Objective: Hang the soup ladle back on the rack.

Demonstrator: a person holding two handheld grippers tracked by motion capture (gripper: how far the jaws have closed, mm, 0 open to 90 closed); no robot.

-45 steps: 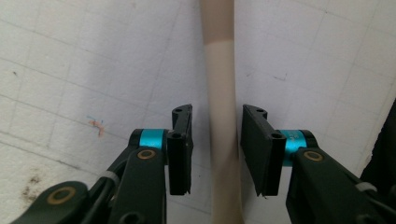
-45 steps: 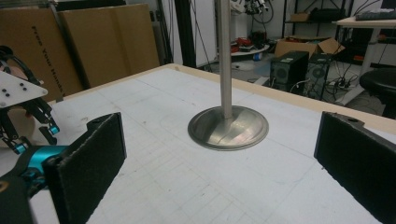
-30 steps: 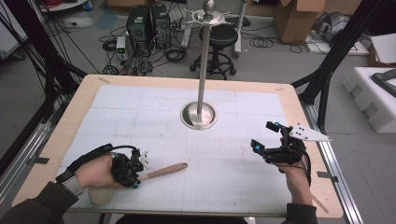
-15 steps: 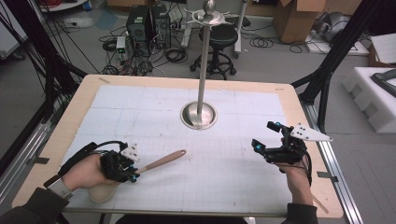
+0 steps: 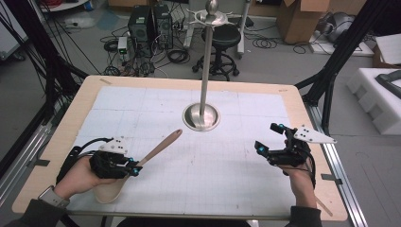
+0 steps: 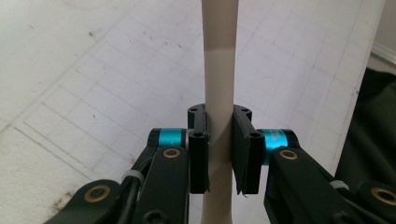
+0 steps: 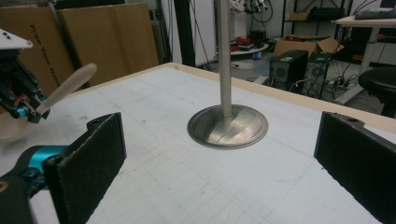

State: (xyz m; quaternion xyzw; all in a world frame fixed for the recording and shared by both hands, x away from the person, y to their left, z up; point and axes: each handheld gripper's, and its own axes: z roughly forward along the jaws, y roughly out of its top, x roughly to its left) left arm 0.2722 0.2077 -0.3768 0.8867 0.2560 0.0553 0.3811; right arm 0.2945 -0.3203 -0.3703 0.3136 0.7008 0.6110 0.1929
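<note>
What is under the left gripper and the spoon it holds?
Under the left gripper, shut on the spoon handle, lies the white mat. The pale spoon bowl below the hand is partly covered.

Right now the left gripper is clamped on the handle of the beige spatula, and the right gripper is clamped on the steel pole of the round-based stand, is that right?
Not quite. The left gripper is clamped on the beige spatula, but the right gripper holds nothing: the right gripper view shows its jaws wide apart, short of the round-based steel stand.

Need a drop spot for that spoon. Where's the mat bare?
Bare: the white gridded mat between the left gripper holding the pale wooden spoon and the open right gripper; also behind the steel stand's round base. Crowded: front-left corner.
</note>
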